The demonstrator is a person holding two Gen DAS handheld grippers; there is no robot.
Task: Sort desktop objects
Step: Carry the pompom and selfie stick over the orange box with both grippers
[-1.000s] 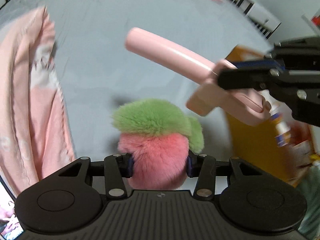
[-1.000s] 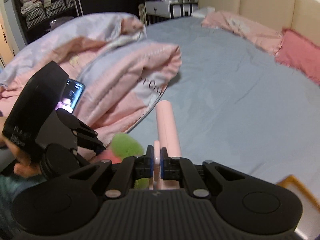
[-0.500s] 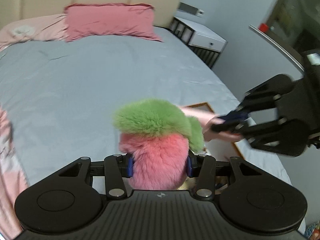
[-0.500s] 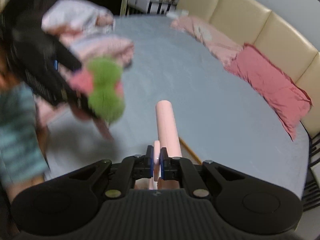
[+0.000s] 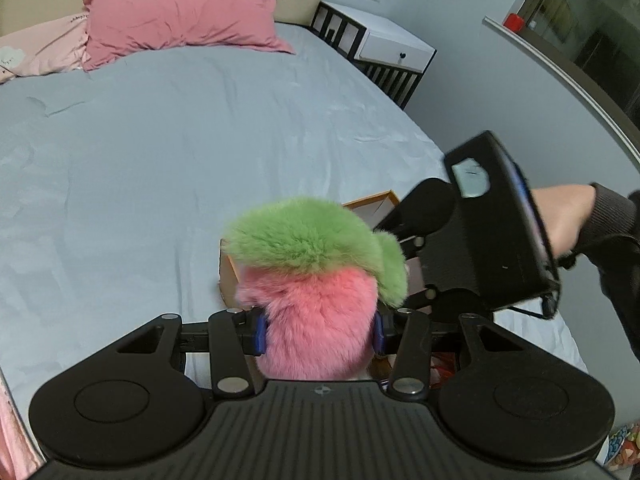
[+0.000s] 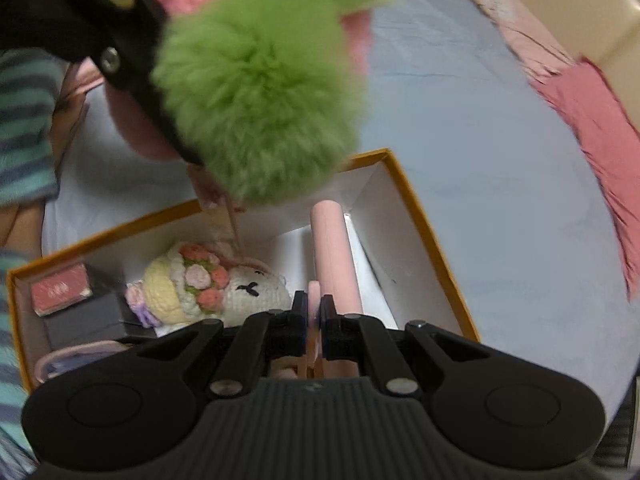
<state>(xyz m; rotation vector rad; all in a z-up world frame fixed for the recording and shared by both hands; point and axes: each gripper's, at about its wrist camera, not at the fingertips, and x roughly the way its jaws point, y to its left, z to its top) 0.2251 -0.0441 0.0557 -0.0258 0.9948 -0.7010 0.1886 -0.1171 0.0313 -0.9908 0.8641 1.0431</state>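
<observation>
My left gripper (image 5: 318, 330) is shut on a fluffy pink and green plush toy (image 5: 316, 272), held over the bed. That toy (image 6: 260, 96) fills the upper left of the right wrist view, above the box. My right gripper (image 6: 314, 320) is shut on a thin flat part of a pink handled object (image 6: 334, 264), which points down into the right end of an orange-rimmed cardboard box (image 6: 432, 240). The box's corner (image 5: 372, 204) peeks out behind the plush in the left wrist view, with the right gripper's black body (image 5: 492, 232) over it.
Inside the box lie a crocheted doll with flowers (image 6: 216, 288), a dark box with a red label (image 6: 76, 300) and a pink-rimmed item (image 6: 72, 356). The grey-blue bed sheet (image 5: 160, 152) spreads around, with pink pillows (image 5: 180, 12) at the headboard and a white nightstand (image 5: 384, 48).
Both grippers swung across the bed to the orange box. The right one tipped down, bringing the pink object into the box; the plush now hangs above the box's far side.
</observation>
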